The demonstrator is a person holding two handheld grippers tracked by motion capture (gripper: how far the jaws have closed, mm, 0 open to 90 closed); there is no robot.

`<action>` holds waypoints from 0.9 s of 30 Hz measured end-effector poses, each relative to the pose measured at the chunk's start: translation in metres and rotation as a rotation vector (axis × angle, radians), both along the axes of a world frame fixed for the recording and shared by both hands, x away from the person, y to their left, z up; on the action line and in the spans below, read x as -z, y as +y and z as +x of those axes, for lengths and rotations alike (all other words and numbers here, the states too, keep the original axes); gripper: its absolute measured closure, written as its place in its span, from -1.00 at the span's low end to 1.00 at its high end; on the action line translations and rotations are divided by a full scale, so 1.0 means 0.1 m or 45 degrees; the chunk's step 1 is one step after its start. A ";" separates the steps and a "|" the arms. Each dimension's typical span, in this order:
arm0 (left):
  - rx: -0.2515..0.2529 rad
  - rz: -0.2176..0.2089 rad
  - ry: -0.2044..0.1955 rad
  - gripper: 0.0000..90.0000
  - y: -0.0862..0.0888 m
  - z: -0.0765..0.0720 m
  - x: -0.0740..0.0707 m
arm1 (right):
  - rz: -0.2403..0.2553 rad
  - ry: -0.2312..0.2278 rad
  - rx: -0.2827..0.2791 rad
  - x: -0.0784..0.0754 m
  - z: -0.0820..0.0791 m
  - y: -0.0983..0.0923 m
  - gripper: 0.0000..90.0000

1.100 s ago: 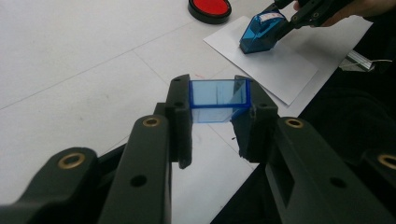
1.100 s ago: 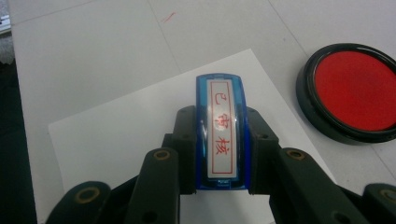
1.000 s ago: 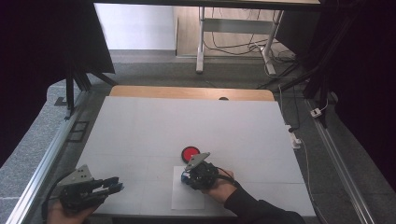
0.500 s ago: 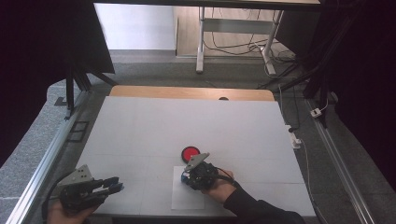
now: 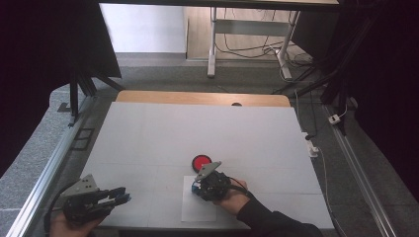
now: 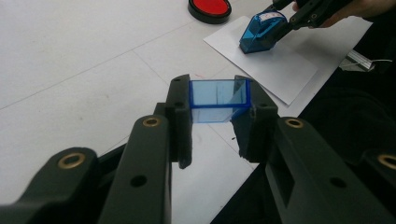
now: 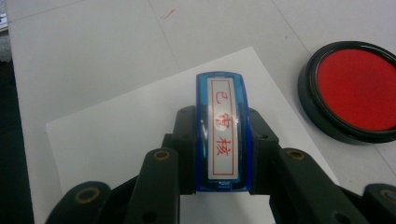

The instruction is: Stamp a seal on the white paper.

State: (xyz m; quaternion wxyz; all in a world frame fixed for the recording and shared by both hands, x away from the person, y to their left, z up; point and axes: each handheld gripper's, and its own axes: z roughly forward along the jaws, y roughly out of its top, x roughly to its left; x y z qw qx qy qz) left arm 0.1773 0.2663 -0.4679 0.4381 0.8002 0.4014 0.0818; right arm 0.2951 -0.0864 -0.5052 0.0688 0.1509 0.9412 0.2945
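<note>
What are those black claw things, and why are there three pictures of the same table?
The black claws are two grippers, each held by a person's hand. One picture is taken from above the big white table; the other two come from little cameras riding on the grippers. In the picture from above, the left gripper sits near the table's corner. It is shut on a clear blue plastic stamp cap. The right gripper is shut on a blue plastic stamp with red writing on its label, holding it over a white sheet of paper. Beside the paper lies a round red ink pad in a black case.
</note>
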 end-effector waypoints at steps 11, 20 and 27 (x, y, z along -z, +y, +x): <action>-0.001 -0.002 0.000 0.52 0.00 0.00 0.00 | -0.019 -0.020 -0.015 -0.01 -0.01 0.02 0.56; -0.001 -0.002 0.002 0.52 0.00 0.00 0.00 | -0.014 -0.010 -0.014 -0.01 0.00 0.01 0.56; -0.001 -0.001 0.002 0.52 0.00 0.00 0.00 | -0.021 -0.008 -0.007 -0.02 0.00 0.01 0.56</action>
